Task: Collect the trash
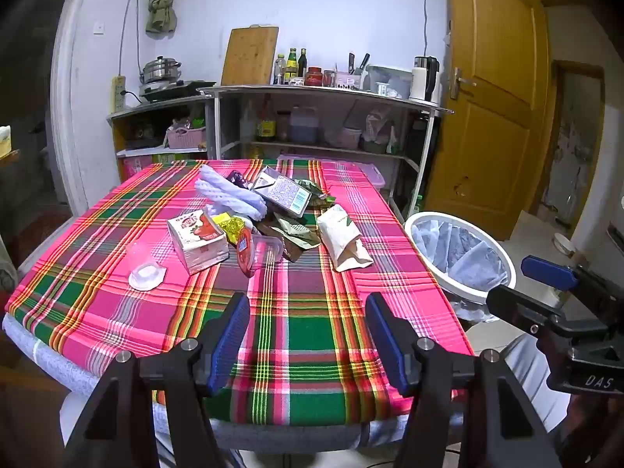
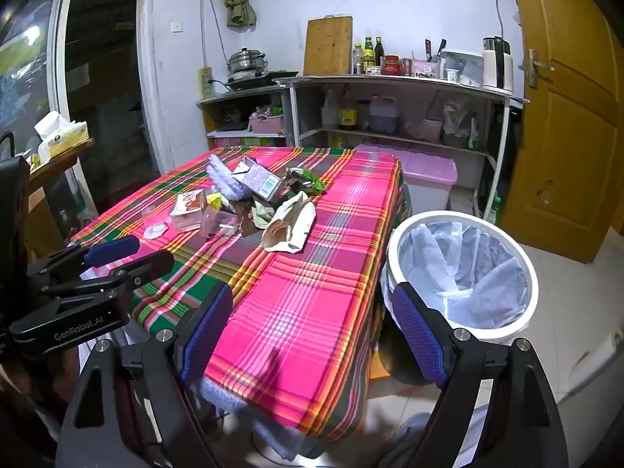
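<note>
A heap of trash lies mid-table on the pink plaid cloth (image 1: 296, 312): a red-and-white carton (image 1: 197, 241), a clear plastic cup (image 1: 146, 269) tipped over at the left, a beige paper bag (image 1: 343, 241), a purple carton (image 1: 282, 191), white foam netting (image 1: 230, 191) and green wrappers (image 1: 300, 234). My left gripper (image 1: 308, 335) hovers open over the near table edge, nothing between its blue pads. My right gripper (image 2: 312, 331) is open too, over the table's right corner, beside the white bin (image 2: 464, 269) lined with a plastic bag. The same heap (image 2: 249, 199) shows farther off.
The bin (image 1: 460, 253) stands on the floor right of the table. Behind are metal shelves (image 1: 319, 93) with bottles, a kettle and a cutting board, a pink lidded box (image 2: 425, 167), and a wooden door (image 1: 491, 97). A tissue box (image 2: 62, 136) sits on a left side shelf.
</note>
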`<action>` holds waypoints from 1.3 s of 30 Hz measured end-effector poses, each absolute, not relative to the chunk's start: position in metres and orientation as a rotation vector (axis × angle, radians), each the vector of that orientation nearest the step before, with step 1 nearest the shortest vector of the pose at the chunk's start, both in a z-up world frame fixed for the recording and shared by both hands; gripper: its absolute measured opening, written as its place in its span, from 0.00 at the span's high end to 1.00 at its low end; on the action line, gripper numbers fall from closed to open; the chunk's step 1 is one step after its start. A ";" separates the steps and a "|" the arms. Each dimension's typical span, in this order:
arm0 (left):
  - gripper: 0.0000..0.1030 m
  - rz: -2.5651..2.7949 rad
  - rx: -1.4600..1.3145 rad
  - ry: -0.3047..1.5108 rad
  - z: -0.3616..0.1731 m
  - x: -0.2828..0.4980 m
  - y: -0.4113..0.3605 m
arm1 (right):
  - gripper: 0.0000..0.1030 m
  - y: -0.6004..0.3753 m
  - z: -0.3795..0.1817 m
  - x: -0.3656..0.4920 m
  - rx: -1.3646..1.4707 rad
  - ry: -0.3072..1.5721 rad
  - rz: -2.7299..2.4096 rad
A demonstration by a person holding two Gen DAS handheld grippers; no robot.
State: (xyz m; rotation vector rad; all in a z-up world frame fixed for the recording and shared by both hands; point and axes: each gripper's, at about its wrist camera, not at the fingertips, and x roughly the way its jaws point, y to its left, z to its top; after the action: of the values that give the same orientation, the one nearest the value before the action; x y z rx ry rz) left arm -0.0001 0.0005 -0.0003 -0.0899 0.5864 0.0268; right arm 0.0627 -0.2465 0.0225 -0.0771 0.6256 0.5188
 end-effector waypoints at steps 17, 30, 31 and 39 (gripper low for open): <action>0.41 0.027 -0.088 0.586 0.000 0.000 0.000 | 0.18 -0.245 0.020 0.062 -0.077 0.630 0.518; 0.41 0.027 -0.091 0.588 -0.001 0.002 -0.001 | 0.18 -0.244 0.020 0.062 -0.077 0.633 0.517; 0.41 0.027 -0.091 0.589 -0.002 0.003 -0.001 | 0.18 -0.246 0.020 0.062 -0.077 0.632 0.518; 0.41 0.026 -0.092 0.588 -0.002 0.002 -0.001 | 0.18 -0.247 0.021 0.061 -0.077 0.632 0.518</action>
State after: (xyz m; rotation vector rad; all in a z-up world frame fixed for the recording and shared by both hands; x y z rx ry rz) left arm 0.0024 -0.0010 -0.0015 -0.0919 0.5879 0.0264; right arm 0.0606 -0.2467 0.0206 -0.0769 0.6324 0.5175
